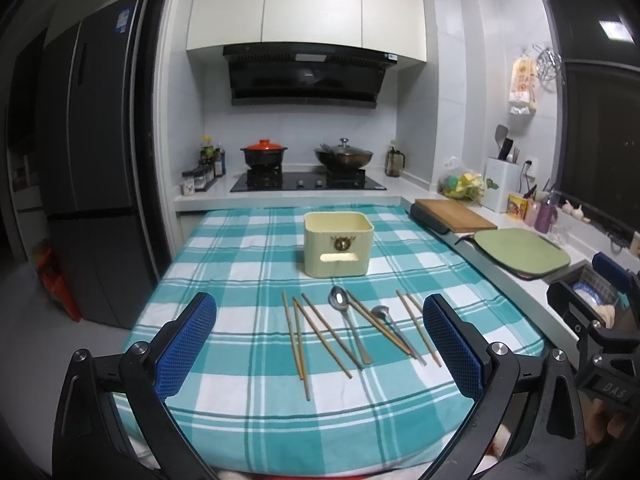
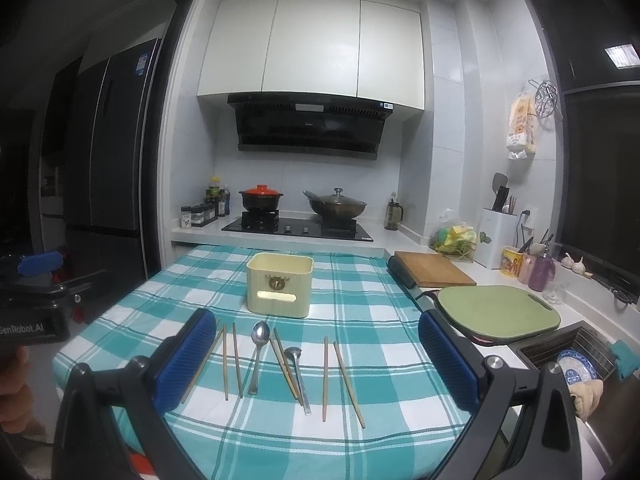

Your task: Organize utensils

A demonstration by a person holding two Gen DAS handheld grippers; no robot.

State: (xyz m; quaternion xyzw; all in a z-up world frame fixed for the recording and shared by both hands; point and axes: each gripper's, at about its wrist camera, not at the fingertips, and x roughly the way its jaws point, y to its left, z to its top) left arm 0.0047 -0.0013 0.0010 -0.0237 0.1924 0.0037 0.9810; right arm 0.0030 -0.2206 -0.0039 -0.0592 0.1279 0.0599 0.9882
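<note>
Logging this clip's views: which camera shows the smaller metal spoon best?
The right wrist view: the smaller metal spoon lies near frame centre, its handle running toward the camera, a wooden chopstick beside it. In the left wrist view the same spoon sits right of centre, with a chopstick crossing it.

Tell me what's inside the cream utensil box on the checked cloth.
Only the upper inner walls of the cream utensil box show, and they look bare. Its front wall hides the bottom, so it cannot be confirmed empty. The chopsticks and spoons lie on the cloth in front.
</note>
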